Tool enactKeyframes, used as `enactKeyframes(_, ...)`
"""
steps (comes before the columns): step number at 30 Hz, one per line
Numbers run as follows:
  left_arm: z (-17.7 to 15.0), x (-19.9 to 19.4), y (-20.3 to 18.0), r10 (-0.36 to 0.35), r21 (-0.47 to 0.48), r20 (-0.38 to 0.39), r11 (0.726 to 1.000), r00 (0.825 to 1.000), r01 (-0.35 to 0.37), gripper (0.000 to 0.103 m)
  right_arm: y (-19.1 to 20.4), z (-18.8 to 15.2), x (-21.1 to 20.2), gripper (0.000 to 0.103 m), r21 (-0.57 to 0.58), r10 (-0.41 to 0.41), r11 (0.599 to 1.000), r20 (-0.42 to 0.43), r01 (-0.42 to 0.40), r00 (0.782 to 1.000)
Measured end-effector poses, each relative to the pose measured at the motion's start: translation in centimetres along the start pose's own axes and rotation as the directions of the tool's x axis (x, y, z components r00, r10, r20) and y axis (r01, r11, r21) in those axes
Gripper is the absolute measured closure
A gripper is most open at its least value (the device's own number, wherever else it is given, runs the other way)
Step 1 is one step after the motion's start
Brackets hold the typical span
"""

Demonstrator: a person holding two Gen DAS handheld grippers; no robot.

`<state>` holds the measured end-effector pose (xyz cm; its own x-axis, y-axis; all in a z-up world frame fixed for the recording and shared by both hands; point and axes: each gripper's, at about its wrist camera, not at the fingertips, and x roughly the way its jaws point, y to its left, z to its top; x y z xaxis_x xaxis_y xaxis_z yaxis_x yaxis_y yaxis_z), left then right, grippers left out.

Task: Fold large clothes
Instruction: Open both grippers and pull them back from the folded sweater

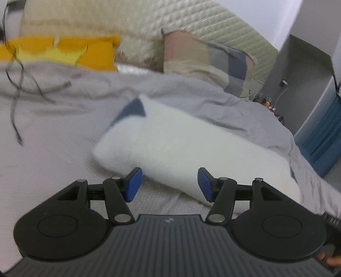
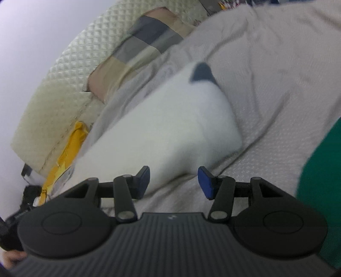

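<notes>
A white folded garment (image 1: 187, 140) with a dark blue patch at its far end lies on the grey bedsheet (image 1: 53, 153). It also shows in the right wrist view (image 2: 170, 127). My left gripper (image 1: 169, 184) is open and empty, just short of the garment's near edge. My right gripper (image 2: 173, 183) is open and empty, close to the garment's near edge, with its left pad over the white cloth. Both views are blurred.
A quilted headboard (image 1: 149, 19), a patchwork pillow (image 1: 213, 61) and a yellow-orange cushion (image 1: 64, 51) line the far side. A thin dark cord (image 1: 19, 89) lies on the sheet. A green cloth (image 2: 321, 181) is at the right. The bed edge and a blue cabinet (image 1: 326, 132) stand right.
</notes>
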<state>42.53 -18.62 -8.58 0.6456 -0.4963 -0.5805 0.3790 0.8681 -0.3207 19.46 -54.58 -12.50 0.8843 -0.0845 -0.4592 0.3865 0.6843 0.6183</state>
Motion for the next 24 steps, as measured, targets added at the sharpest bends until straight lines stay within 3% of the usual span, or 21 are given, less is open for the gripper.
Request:
enactKeyframes(6,0.9,-10.2,-3.5,0.022,0.113,0.104,0.993,0.994,-0.034,0.04,5.7,0.7,-6.8,0.049,-0.13,0.035,0.991,0.074,-0.025,0.997)
enactKeyframes(11,0.1,-18.6,-7.6,0.038,0.248,0.178,0.965,0.983,-0.082,0.04,10.5,0.4,-13.4,0.049,-0.287,0.077,0.957,0.138,-0.034,0.988)
enactKeyframes(16,-2.2,-25.6,-10.9,0.015,0.312,0.213,0.946,0.977,-0.083,0.04,14.1,-1.1,-19.2,0.049,-0.435,0.113,0.9,0.186,-0.022,0.976)
enactKeyframes(21,-6.0,-31.3,-13.8,-0.004,0.406,0.255,0.908,0.967,-0.103,0.035,14.9,-4.0,-24.3,0.049,-0.488,0.134,0.873,0.204,-0.018,0.97)
enactKeyframes(24,-8.4,-33.3,-14.5,-0.035,0.421,0.238,0.904,0.971,-0.071,0.034,14.6,-6.0,-26.4,0.049,-0.507,0.127,0.862,0.201,-0.008,0.971)
